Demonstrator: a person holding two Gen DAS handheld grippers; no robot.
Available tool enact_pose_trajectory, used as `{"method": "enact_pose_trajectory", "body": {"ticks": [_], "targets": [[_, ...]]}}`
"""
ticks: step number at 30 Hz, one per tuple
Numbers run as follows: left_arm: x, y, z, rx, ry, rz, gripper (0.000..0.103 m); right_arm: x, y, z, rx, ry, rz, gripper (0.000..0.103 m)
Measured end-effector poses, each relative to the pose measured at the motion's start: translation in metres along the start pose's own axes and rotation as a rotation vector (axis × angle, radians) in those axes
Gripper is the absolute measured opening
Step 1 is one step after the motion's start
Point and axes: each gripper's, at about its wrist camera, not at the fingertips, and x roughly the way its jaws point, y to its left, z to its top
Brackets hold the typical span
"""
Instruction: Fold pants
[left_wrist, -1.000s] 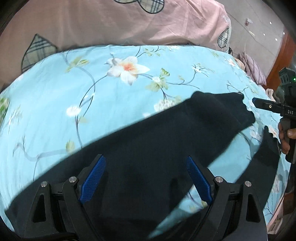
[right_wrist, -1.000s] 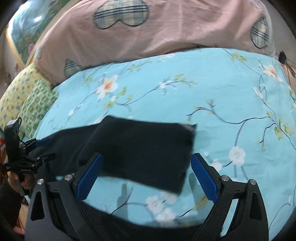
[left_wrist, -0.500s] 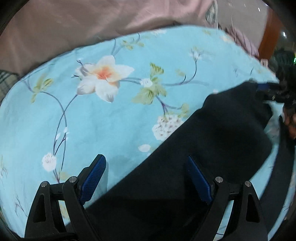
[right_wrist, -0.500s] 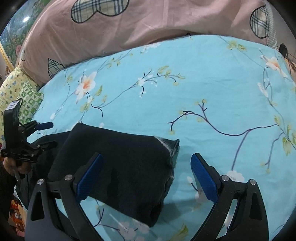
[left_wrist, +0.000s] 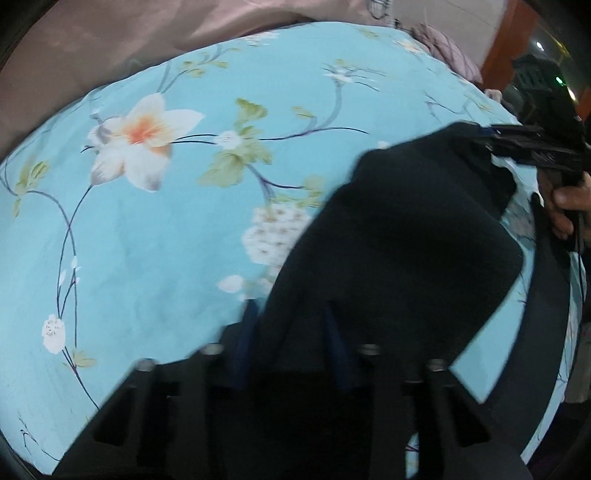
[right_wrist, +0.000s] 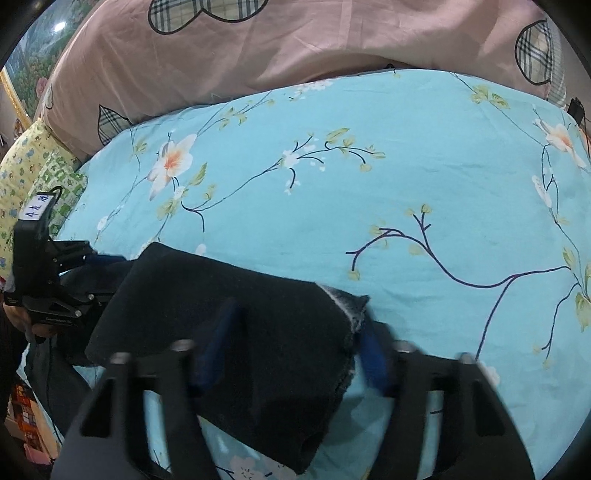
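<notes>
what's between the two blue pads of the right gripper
In the right wrist view, the hem end of the black pants lies between the closing right gripper's pads.

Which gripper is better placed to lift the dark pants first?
Right, marginally. The right gripper is closing across the dark pants' frayed leg end. The left gripper is closing on only a blurred side edge.

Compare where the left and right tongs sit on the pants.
Left tongs straddle a long side edge of the pants; right tongs straddle their pale-edged end. Left tongs' gap is narrower than right tongs'. Shared: both are closing, with dark cloth between them.
</notes>
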Motion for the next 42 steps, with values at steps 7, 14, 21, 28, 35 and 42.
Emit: {"method": "enact_pose_trajectory", "body": {"ticks": [7,14,21,28,35,42], "targets": [[-0.029,-0.033,-0.013,0.014,-0.063,0.040,0.006,-0.019,-0.006,-0.003,0.013,-0.042,0.009,0.010],[-0.091,-0.084,-0.059,0.013,-0.137,0.023,0.005,-0.068,-0.009,-0.006,-0.055,-0.144,0.007,0.010],[-0.120,-0.116,-0.078,-0.036,-0.190,-0.054,0.005,-0.102,0.001,-0.016,-0.208,-0.202,-0.016,0.009],[-0.116,-0.145,-0.100,-0.077,-0.189,-0.096,0.005,-0.121,-0.002,-0.055,-0.323,-0.294,-0.014,0.009],[-0.114,-0.163,-0.120,-0.085,-0.179,-0.108,0.005,-0.132,-0.001,-0.106,-0.488,-0.324,-0.047,0.009],[-0.112,-0.177,-0.135,-0.081,-0.183,-0.112,0.005,-0.142,-0.001,-0.142,-0.530,-0.289,-0.064,0.008]]}}
